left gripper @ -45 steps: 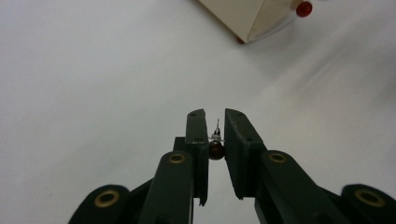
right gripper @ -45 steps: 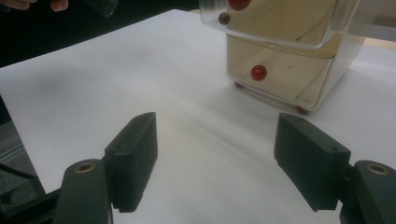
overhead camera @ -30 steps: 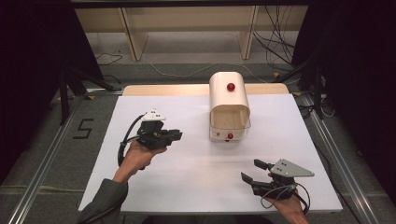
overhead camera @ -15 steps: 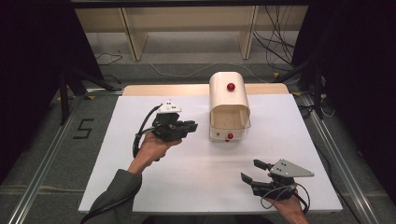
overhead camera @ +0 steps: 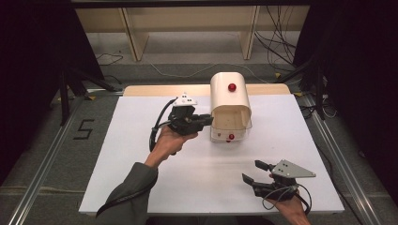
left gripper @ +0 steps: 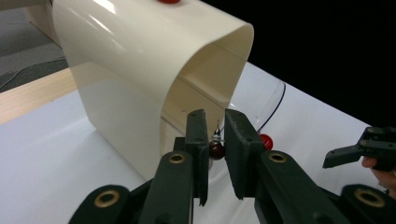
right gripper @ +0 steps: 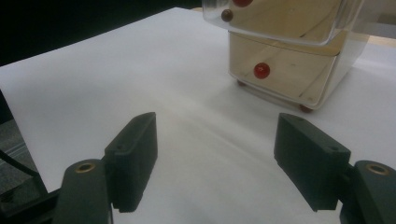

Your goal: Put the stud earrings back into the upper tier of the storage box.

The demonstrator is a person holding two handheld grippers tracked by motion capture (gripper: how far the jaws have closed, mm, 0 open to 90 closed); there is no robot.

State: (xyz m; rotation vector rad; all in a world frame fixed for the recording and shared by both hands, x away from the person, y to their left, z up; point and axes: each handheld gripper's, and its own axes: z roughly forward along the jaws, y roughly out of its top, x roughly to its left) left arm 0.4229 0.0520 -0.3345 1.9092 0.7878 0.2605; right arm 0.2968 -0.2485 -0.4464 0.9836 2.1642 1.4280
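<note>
Cream bread box (overhead camera: 229,101) edge beside left claw (overhead camera: 208,119) pinching lid knob (left gripper: 216,149) — right claw (overhead camera: 256,171) spread, clear.

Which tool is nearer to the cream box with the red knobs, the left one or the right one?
Left. The left tool is right beside the cream box, at its clear lid. The right tool rests apart from it, near the table's front edge.

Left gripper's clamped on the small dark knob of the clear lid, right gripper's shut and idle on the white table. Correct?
Not quite: the right gripper is open, its jaws standing wide apart over the white table in the right gripper view. The left gripper does clamp the small dark knob at the clear lid.
</note>
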